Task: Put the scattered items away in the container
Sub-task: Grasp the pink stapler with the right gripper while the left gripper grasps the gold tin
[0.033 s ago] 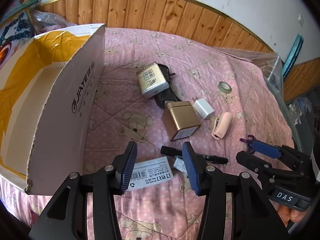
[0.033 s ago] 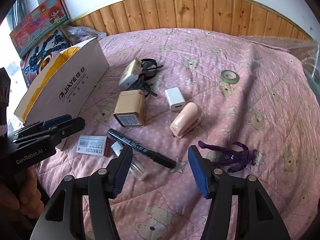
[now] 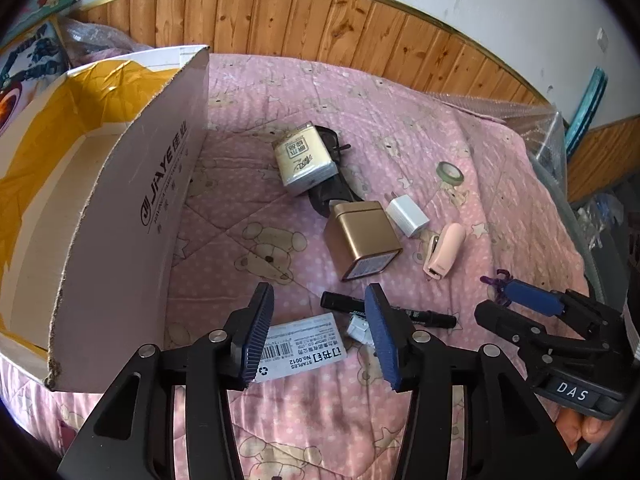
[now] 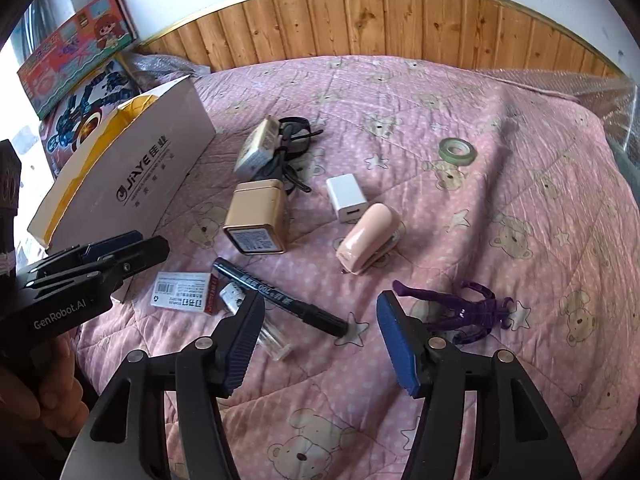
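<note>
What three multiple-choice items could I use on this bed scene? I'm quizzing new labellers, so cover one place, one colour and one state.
1. Where does the roll of tape lie?
A. inside the box
B. alone on the quilt, away from the other items
C. on top of the gold tin

2. What colour is the stapler?
A. pink
B. green
C. black

3. How is the cardboard box?
A. taped shut
B. flattened
C. open at the top

Answers: 1 B, since only bare quilt surrounds the tape; 2 A, its shell is pale pink in both views; 3 C, the left wrist view looks straight into its yellow-lined inside.
</note>
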A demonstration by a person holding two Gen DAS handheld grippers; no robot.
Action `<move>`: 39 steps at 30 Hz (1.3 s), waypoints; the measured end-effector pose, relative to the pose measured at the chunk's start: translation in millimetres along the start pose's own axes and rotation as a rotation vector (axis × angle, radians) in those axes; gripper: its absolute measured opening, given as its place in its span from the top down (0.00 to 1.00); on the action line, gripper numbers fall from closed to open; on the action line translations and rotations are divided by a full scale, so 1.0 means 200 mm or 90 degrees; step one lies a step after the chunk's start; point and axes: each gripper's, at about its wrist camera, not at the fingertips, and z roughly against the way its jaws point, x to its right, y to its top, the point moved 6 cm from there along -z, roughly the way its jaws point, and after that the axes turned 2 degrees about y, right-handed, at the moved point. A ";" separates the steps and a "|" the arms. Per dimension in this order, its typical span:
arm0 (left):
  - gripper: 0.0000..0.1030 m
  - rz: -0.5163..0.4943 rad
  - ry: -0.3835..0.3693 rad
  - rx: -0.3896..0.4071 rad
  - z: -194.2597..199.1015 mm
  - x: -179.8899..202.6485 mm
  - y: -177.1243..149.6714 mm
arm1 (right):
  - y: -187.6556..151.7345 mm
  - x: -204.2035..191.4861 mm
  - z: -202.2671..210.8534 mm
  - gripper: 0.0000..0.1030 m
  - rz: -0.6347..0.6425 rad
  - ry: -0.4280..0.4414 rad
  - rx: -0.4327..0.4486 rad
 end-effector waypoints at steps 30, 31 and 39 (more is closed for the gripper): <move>0.37 0.058 -0.049 -0.056 -0.54 0.24 0.18 | 0.16 0.28 -0.42 0.40 -0.102 -0.001 -0.042; 0.37 0.058 -0.042 -0.059 -0.55 0.24 0.18 | 0.16 0.27 -0.43 0.40 -0.099 -0.006 -0.044; 0.50 0.046 -0.035 -0.048 -0.56 0.21 0.17 | 0.16 0.26 -0.46 0.66 -0.066 -0.057 -0.045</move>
